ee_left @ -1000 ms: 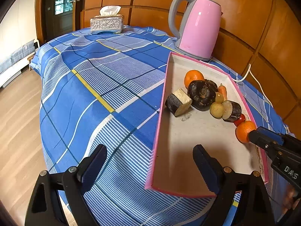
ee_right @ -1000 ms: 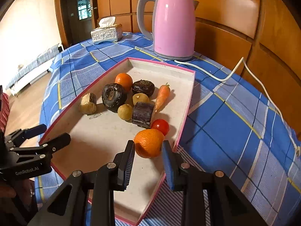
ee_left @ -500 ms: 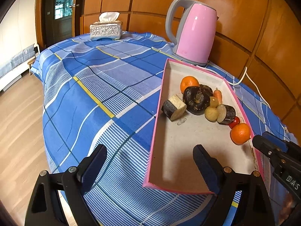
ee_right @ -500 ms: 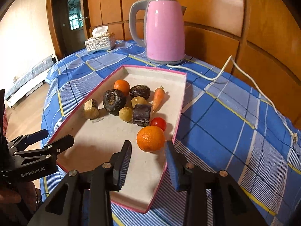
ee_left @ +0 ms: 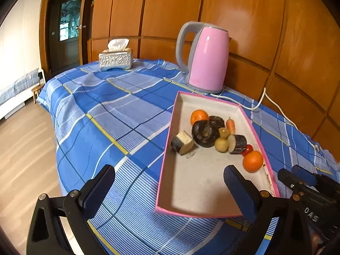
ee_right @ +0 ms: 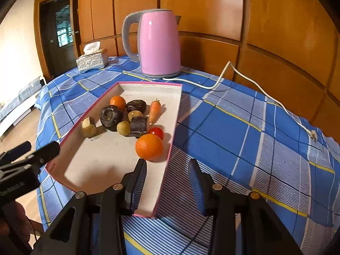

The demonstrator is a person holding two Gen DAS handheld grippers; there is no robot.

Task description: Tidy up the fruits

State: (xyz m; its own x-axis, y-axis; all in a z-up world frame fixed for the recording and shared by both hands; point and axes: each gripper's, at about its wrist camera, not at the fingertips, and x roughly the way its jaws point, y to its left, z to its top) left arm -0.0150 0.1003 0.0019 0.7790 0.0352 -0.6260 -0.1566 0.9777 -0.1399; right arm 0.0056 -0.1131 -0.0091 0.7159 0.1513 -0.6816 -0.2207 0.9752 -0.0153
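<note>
A shallow pink-rimmed tray (ee_left: pixel 208 96) (ee_right: pixel 148 82) lies on the blue checked tablecloth. It holds two oranges, a carrot (ee_right: pixel 154 110), a cherry tomato (ee_right: pixel 156 132), dark round fruits (ee_right: pixel 111 118) and cut pieces. The nearer orange (ee_right: pixel 149 147) (ee_left: pixel 252 161) rests by the tray's right wall, just ahead of my right gripper (ee_right: pixel 167 163). Its jaws are opening, with nothing between them. My left gripper (ee_left: pixel 167 172) hovers over the tray's near left corner, its jaws opening wide and empty.
A pink kettle (ee_left: pixel 206 59) (ee_right: pixel 159 44) stands behind the tray, its white cord (ee_right: pixel 255 85) trailing right across the cloth. A silver tissue box (ee_left: pixel 115 60) sits at the far left. The table drops off to wooden floor on the left.
My right gripper let go of the nearer orange and drew back; the orange now lies in the tray. Both grippers rose a little, and the left jaws spread wider.
</note>
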